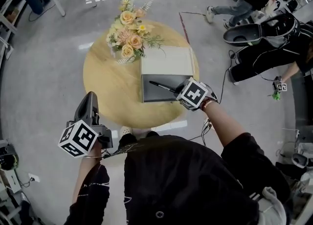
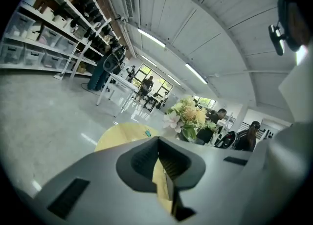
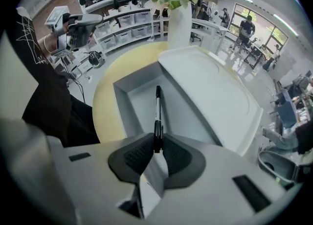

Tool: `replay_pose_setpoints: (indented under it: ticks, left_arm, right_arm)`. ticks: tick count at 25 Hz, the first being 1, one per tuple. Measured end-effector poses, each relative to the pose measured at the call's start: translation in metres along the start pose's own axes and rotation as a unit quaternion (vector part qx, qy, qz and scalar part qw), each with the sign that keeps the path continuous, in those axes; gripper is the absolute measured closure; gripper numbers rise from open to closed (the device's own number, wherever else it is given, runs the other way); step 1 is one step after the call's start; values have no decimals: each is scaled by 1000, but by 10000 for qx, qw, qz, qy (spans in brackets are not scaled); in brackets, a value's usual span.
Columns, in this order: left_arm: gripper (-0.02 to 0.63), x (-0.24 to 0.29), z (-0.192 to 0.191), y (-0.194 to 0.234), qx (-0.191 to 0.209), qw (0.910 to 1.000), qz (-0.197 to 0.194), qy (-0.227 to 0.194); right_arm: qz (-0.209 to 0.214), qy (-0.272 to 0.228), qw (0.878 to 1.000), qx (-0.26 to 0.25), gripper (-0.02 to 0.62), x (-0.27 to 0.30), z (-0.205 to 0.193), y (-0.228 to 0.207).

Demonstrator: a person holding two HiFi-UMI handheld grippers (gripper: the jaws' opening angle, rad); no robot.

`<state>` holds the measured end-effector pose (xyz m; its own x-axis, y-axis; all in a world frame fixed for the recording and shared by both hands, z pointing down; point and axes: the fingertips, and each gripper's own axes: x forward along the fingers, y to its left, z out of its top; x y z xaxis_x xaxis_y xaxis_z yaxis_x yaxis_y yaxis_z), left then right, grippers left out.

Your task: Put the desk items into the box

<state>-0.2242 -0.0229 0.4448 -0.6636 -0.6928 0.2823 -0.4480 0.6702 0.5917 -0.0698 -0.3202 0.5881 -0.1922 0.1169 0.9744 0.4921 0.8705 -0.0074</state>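
An open box lies on the round wooden table (image 1: pixel 110 84): a grey tray (image 1: pixel 161 97) (image 3: pixel 134 106) with its white lid (image 1: pixel 166 61) (image 3: pixel 210 89) folded back behind it. My right gripper (image 1: pixel 178 93) (image 3: pixel 157 146) is shut on a black pen (image 1: pixel 161 86) (image 3: pixel 157 114), which sticks out over the tray's inside. My left gripper (image 1: pixel 91 102) (image 2: pixel 159 143) hangs off the table's near left edge, its jaws together with nothing between them. It also shows in the right gripper view as the left gripper (image 3: pixel 80 25) held up at the far left.
A vase of yellow and pink flowers (image 1: pixel 129 31) (image 2: pixel 188 116) (image 3: pixel 180 23) stands at the table's back left, beside the lid. People sit and stand on the floor at the right (image 1: pixel 264 48). Shelves with bins (image 2: pixel 44 38) line the wall.
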Motion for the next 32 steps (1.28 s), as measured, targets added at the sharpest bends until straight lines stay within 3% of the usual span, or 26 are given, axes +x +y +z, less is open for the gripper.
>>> replay_pose_setpoints:
  ticks: [11, 32]
  left_arm:
    - [597, -24, -25, 7, -177, 9981, 545, -210]
    - [597, -30, -23, 10, -195, 9966, 741, -299]
  right_arm:
    - [190, -39, 9995, -231, 531, 25, -1, -7]
    - [218, 207, 9988, -395, 529, 35, 3, -15]
